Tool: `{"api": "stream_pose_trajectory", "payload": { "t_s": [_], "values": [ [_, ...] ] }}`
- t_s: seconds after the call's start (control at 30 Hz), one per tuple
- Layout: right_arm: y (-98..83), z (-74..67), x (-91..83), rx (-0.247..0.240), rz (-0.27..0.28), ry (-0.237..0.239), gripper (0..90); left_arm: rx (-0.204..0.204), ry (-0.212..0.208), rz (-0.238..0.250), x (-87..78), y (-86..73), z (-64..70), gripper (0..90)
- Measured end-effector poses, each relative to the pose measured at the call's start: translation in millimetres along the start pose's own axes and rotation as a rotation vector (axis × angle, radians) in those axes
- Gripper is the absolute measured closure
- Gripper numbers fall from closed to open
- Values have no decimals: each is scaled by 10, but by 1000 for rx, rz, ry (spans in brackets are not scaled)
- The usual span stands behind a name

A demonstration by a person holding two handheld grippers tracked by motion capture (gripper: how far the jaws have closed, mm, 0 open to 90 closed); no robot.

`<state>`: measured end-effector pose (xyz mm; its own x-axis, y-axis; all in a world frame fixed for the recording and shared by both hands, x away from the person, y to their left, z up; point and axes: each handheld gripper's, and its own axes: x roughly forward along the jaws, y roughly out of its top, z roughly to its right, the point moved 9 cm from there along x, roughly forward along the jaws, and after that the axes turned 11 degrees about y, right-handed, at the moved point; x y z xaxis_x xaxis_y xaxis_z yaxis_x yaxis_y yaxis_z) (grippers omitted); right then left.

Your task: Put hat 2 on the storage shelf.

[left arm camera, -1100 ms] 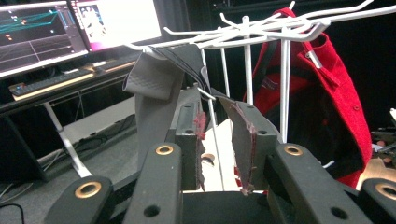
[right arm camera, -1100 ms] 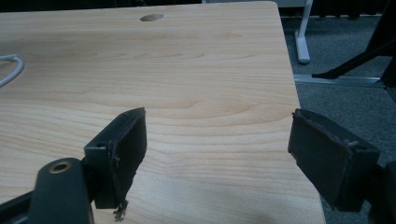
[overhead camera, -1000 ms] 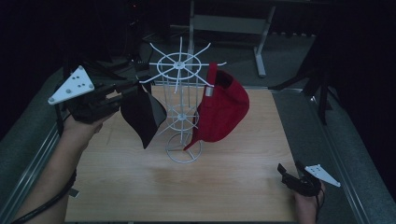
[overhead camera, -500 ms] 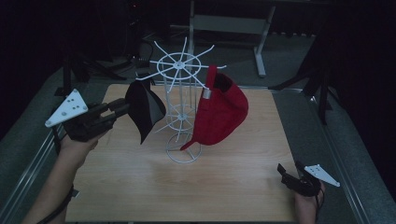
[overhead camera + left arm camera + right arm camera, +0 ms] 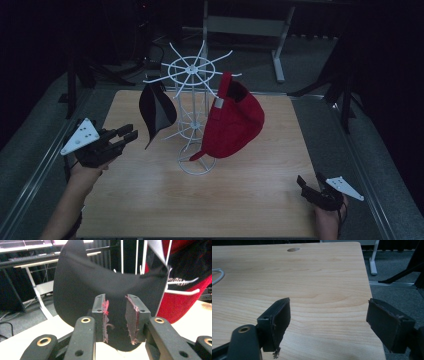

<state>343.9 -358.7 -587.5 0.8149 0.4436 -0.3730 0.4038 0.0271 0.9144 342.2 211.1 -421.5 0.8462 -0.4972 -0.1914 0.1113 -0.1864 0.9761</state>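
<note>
Left gripper (image 5: 128, 136) dropped clear of black fabric cap (image 5: 156, 111), jaws just opened, narrow gap, nothing pinched | cap hangs on white wire rack (image 5: 194, 102) | right gripper (image 5: 301, 182) spread, idle | withdraw level, avoid snagging brim

A wire rack (image 5: 192, 107) stands upright near the middle of the bench (image 5: 150, 200), its ring base resting on the bench top. One cap (image 5: 156, 111) hangs from an arm on the rack's left side; a second cap (image 5: 234, 122) hangs on the rack's right side, its peak pointing down toward the base. The left gripper (image 5: 127, 135) sits at the bench's left edge, just left of the first cap and apart from it. The right gripper (image 5: 302, 182) is low over the bench's near right corner, well apart from the rack.
</note>
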Motion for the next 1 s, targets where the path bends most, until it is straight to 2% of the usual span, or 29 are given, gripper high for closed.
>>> {"api": "stream_pose_trajectory", "payload": {
  "t_s": [0.07,0.2,0.23,0.27,0.37,0.43,0.57,0.63,1.0],
  "values": [
    [0,-3,1,-3,-1,1,192,2,9,-14,0,-85,-3,709],
    [-1,-5,2,-4,-1,1,192,-37,3,-29,-12,-276,-14,710],
    [-1,-5,2,-4,-1,1,192,-37,3,-29,-12,-276,-14,710],
    [-1,-8,3,-6,-1,2,191,-51,3,-43,-9,-381,-20,710],
    [-1,-7,3,-4,-1,2,192,-70,-2,-63,-9,-540,-15,710],
    [-1,-6,3,-4,-2,2,192,-63,7,-72,-10,-615,-11,710],
    [-2,-8,3,-6,-2,2,191,-96,6,-84,-18,-777,1,710],
    [-2,-8,4,-5,-2,2,191,-95,9,-104,-18,-885,7,710],
    [-7,-11,13,-13,-4,-1,191,-135,17,-128,-78,-1183,0,711]
  ]
}}
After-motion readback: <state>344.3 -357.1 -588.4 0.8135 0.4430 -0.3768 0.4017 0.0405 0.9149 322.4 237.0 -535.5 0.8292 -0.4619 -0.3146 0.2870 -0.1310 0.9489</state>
